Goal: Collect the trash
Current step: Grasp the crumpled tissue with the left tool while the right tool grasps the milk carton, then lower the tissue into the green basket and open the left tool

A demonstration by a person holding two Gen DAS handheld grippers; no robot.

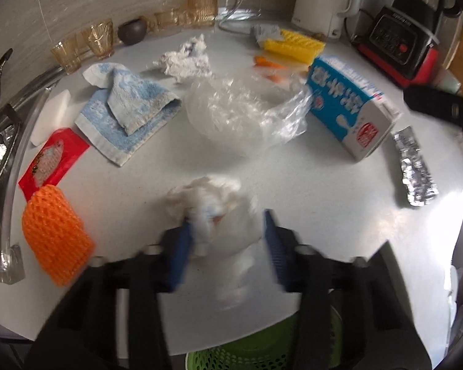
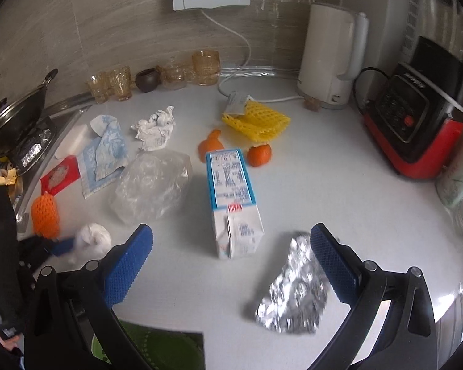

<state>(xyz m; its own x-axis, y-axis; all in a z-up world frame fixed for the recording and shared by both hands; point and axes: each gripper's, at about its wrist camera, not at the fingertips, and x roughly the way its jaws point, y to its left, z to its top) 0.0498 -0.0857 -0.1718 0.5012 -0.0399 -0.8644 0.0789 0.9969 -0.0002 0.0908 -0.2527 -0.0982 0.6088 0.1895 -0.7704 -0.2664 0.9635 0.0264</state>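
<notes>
Orange foam netting (image 1: 57, 236) is lying at the counter's (image 1: 324, 191) left edge beside a red snack packet (image 1: 51, 158), whose print is too blurred to read. Next to them, a blue towel (image 1: 129, 114) is sitting folded. The left hand-held gripper (image 1: 228, 234) is straddling a crumpled white tissue wad (image 1: 210, 206) near the front edge, probably because the green basket (image 1: 244, 351) is waiting just below; motion blur is hiding whether the pads are pinching it yet, so I cannot tell. Further right, a clear plastic bag (image 2: 152, 182) is lying slack, and a blue-and-white milk carton (image 2: 231, 197) is resting on its side, its Korean-looking lettering illegible. The right hand-held gripper (image 2: 231, 246) is hovering wide apart, holding nothing, with crumpled foil (image 2: 296, 289) just inside its right finger.
</notes>
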